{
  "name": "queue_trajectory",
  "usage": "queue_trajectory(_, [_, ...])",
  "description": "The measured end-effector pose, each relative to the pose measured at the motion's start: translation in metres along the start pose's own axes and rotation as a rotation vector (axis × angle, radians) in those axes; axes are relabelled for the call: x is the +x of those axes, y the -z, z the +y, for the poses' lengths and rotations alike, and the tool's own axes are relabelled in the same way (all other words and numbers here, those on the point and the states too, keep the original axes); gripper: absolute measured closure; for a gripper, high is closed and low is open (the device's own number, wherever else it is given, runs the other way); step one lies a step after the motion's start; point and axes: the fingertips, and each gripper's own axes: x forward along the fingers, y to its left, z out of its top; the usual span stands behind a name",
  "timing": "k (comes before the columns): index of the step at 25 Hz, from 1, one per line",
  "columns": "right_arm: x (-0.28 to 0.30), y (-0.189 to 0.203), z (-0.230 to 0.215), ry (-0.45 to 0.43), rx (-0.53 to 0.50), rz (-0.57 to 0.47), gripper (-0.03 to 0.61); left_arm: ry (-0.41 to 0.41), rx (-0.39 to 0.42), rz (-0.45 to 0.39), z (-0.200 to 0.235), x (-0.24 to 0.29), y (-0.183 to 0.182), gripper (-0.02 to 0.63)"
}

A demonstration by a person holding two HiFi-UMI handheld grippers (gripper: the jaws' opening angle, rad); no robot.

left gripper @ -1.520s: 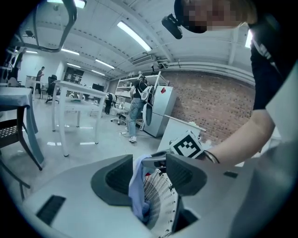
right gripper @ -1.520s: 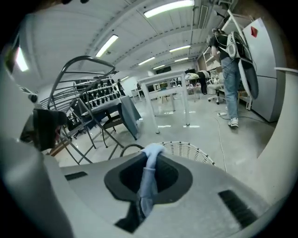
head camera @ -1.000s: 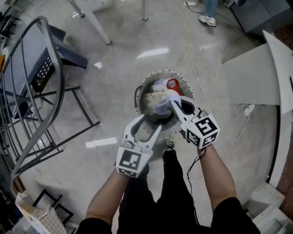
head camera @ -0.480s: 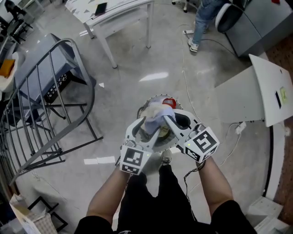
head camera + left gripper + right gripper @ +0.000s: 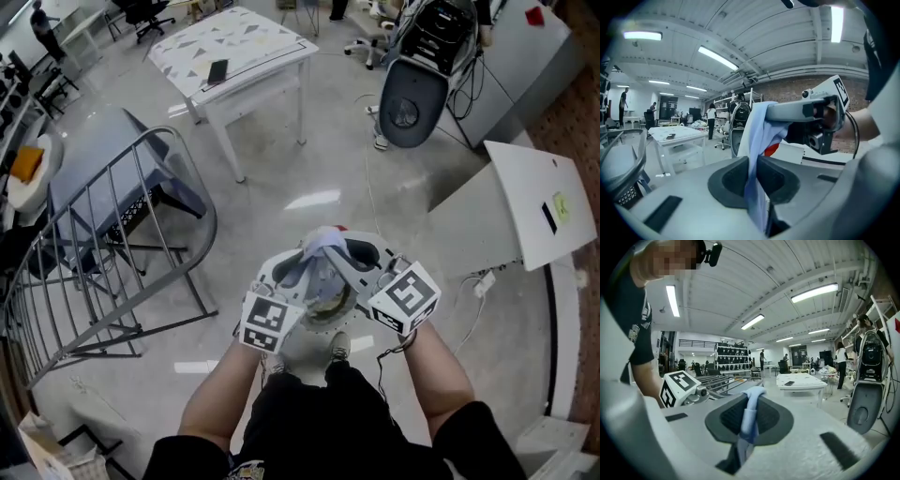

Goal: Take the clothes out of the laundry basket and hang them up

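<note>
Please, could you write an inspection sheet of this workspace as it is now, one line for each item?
surface: glossy grey floor; no worktable in use.
job's things: light blue garment held up by both grippers over the laundry basket, which is mostly hidden; drying rack to the left.
clutter: white strip on the floor.
grippers: left gripper jaws have just been closing and pinch the garment; right gripper shut on it.
cables: white cable lies across the floor.
surroundings: white table with a phone, office chair, white panel.
</note>
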Motion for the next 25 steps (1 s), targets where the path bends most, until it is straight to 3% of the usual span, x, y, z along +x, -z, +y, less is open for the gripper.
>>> queue_trajectory(6, [-0.013, -0.032, -0.003, 0.049, 0.013, -0.042, 0.551, -0.019, -0.018, -0.039, 0.003, -0.024, -0.044, 0.583])
queue_trajectory(13, [-0.010, -0.025, 0.002, 0.065, 0.057, -0.048, 0.535, -0.066, -0.057, -0.115, 0.025, -0.047, -0.080, 0.586])
queue_trajectory(20, [-0.030, -0.021, 0.012, 0.028, 0.105, -0.118, 0.396, -0.111, -0.098, -0.184, 0.027, -0.062, -0.112, 0.586])
queue_trajectory(25, [-0.053, 0.018, 0.013, 0.051, 0.207, -0.107, 0.352, -0.134, -0.142, -0.209, 0.032, -0.077, -0.120, 0.588])
